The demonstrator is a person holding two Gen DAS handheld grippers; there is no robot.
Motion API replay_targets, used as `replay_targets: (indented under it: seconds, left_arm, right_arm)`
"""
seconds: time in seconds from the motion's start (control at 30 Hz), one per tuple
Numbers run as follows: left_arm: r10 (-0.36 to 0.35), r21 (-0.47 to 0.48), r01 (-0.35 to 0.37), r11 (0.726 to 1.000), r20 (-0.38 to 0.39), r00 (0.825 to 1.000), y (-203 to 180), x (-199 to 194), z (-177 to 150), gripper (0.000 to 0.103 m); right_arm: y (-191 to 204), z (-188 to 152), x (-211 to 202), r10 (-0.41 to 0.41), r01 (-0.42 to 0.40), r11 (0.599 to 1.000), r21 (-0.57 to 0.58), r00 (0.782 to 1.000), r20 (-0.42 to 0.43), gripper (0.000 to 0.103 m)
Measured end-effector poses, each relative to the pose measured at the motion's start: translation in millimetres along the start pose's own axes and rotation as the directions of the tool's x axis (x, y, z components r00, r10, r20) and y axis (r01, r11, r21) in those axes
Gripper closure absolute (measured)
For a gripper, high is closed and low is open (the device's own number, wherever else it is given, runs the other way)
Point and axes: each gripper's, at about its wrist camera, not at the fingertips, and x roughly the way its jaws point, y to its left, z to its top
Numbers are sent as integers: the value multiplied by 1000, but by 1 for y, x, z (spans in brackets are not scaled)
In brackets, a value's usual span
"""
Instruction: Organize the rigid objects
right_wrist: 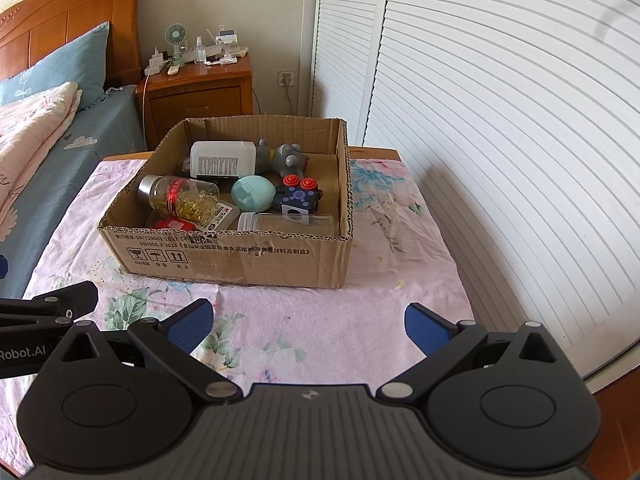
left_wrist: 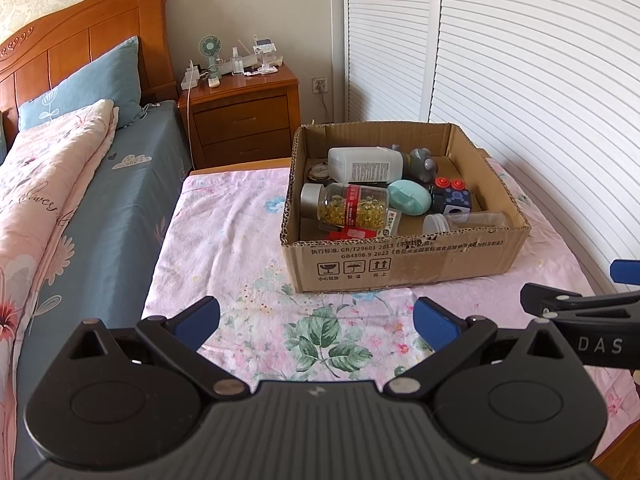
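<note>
A cardboard box [left_wrist: 404, 264] [right_wrist: 240, 260] stands on the pink floral cloth and holds several rigid items. Inside lie a white bottle [left_wrist: 366, 164] [right_wrist: 222, 160], a jar of yellow capsules [left_wrist: 346, 205] [right_wrist: 180, 196], a mint oval case [left_wrist: 409, 197] [right_wrist: 253, 193], a grey toy [left_wrist: 420, 162] [right_wrist: 290, 159], a dark blue toy with red knobs [left_wrist: 452, 196] [right_wrist: 298, 194] and a clear container [left_wrist: 464, 222] [right_wrist: 286, 224]. My left gripper [left_wrist: 316, 322] is open and empty, short of the box. My right gripper [right_wrist: 308, 326] is open and empty too, near the box's front.
A wooden nightstand [left_wrist: 242, 110] [right_wrist: 196, 92] with a small fan and bottles stands behind the table. A bed with a pink quilt [left_wrist: 44, 184] lies to the left. White louvred doors [right_wrist: 500, 120] run along the right. Bare cloth [right_wrist: 300, 320] lies before the box.
</note>
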Motion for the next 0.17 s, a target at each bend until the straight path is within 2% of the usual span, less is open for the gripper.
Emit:
replay_targets:
  seconds: [0.17]
  left_arm:
    - [1, 0, -1, 1000, 1, 1000, -1, -1, -1, 1]
  right_arm:
    - [0, 0, -1, -1, 1, 1000, 0, 1000, 2, 0]
